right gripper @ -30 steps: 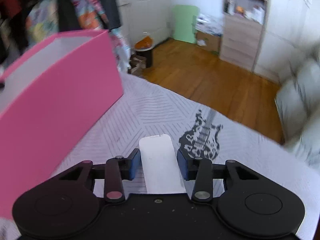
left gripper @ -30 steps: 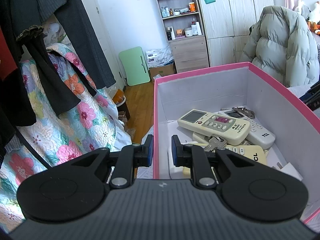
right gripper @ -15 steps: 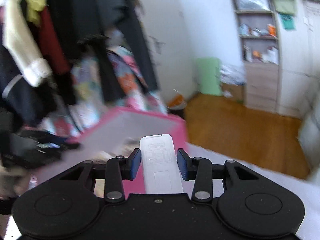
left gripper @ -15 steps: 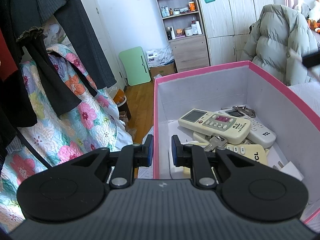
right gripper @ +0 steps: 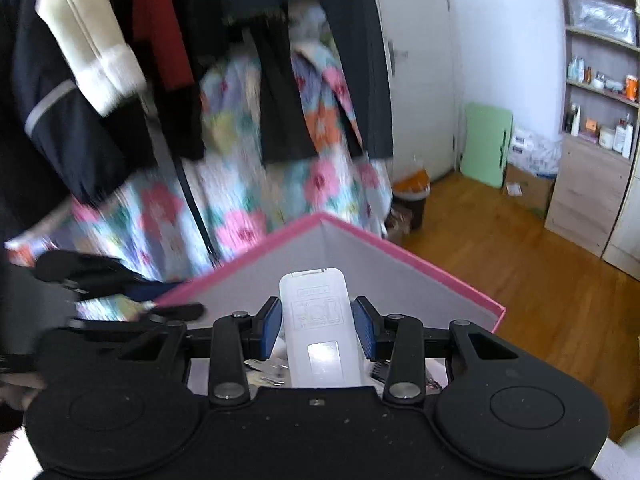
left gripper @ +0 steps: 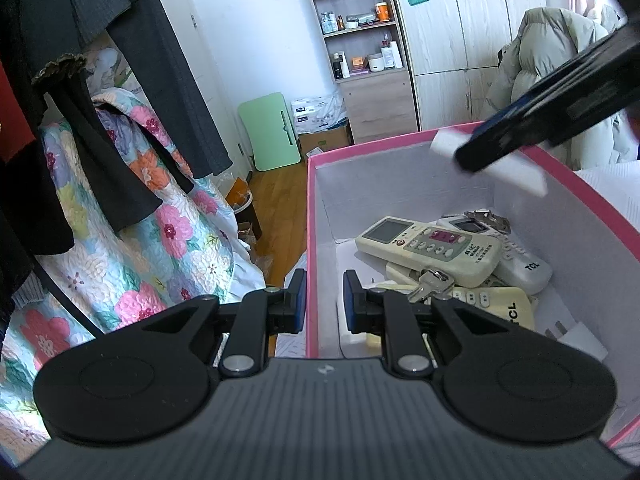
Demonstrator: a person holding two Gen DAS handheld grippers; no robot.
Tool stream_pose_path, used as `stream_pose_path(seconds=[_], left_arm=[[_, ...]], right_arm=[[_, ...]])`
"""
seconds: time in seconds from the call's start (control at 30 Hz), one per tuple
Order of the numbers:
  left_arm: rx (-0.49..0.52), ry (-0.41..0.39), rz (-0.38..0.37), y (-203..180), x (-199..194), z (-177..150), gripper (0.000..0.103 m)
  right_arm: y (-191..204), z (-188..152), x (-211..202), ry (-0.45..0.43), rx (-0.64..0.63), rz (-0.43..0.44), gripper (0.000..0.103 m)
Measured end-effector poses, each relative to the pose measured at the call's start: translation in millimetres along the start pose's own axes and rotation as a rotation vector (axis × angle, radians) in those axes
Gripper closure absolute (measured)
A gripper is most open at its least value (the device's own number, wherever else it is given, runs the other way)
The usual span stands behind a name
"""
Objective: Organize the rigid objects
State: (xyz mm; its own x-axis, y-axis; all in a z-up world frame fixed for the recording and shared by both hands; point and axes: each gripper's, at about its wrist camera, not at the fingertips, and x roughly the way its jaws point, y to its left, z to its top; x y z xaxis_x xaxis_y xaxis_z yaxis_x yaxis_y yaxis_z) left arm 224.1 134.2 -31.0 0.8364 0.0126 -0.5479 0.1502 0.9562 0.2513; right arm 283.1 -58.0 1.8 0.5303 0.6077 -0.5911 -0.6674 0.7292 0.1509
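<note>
Clothes hang behind a flowery quilt [left gripper: 132,240], and a wooden floor runs to the shelves. We see our right hand-held gripper [right gripper: 318,330] pinching a white remote [right gripper: 316,320] by its long sides, back face up, long way pointing out ahead. It hangs just above the pink box [left gripper: 420,146], over the far corner. Straight down from it lie other hard plastic remotes [left gripper: 430,244] and shiny metal keys [left gripper: 430,284]. Our left hand-held gripper [left gripper: 323,306] has its pads close on either side of the thin cardboard wall, and we think it steadies the box. We think the smooth, slim remote only needs to go down now.
</note>
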Motion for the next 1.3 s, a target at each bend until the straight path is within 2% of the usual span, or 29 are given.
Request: stream_pose_path(seconds=[0.1,0.2,0.4,0.57,0.67,0.87,1.0,1.3], left_arm=[[-0.011,0.0,-0.003,1,0,0,0.087],[-0.01,0.001,0.0,-1,0,0,0.087],[-0.015,-0.003,-0.004,0,0,0,0.087],[-0.023,-0.008,-0.005,0,-1,1,0.087],[-0.017,-0.007,-0.001,1,-1,0,0.087],[-0.034,-0.004,-0.011,3,-1,0,0.087],[-0.037,0.002,-0.011,3,0,0,0.087],[-0.061,0.029,-0.017,8,0,4,0.087]], right_arm=[[-5,3,24,0.071,-0.006,-0.007,0.057],[-3,5,28,0.056,0.001,-0.052,0.055],[6,-3,-17,-0.058,0.005,-0.109,0.049],[5,-36,-65,-0.143,0.155,-0.12,0.048],[10,-52,-85,-0.16,0.228,-0.135,0.047],[25,-75,-102,-0.178,0.29,-0.192,0.045],[35,-88,-108,-0.197,0.32,-0.17,0.045],[59,-95,-122,-0.196,0.272,-0.233,0.044]])
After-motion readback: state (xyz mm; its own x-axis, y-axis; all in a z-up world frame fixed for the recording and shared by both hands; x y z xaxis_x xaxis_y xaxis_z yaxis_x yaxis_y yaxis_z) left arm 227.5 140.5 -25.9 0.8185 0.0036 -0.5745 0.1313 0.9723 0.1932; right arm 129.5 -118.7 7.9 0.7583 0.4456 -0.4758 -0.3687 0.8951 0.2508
